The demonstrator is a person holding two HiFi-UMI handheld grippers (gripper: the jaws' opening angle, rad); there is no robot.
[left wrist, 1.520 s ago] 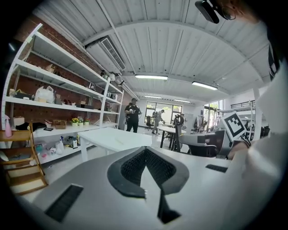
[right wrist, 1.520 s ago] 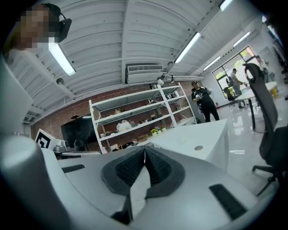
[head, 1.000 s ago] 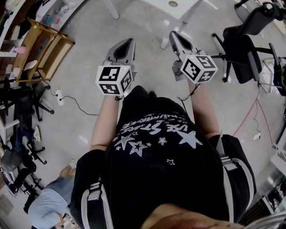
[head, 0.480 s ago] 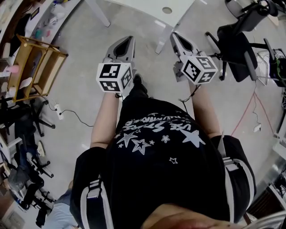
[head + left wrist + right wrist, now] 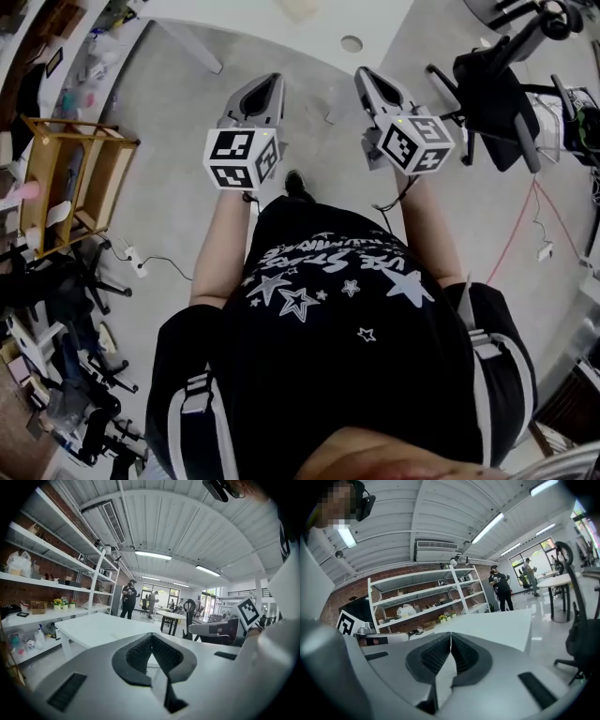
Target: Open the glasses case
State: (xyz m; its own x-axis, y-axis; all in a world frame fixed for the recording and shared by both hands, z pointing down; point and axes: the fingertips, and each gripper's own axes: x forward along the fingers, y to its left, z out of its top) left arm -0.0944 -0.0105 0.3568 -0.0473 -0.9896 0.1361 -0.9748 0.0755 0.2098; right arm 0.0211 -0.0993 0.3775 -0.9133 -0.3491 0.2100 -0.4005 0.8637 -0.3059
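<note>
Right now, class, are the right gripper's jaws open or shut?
Shut. In its own view, the right gripper shows its dark pads meeting at the tips, with nothing between them.

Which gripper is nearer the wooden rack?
The left gripper: the wooden rack stands on its side of the floor, while the right gripper is farther across.

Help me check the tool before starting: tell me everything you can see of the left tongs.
The left tongs are two light grey, plastic-looking jaws with black ribbed pads, tips closed together with nothing between. A cube of black-and-white square markers sits at their rear. Held out above the floor, they point roughly level toward a white table, touching nothing.
</note>
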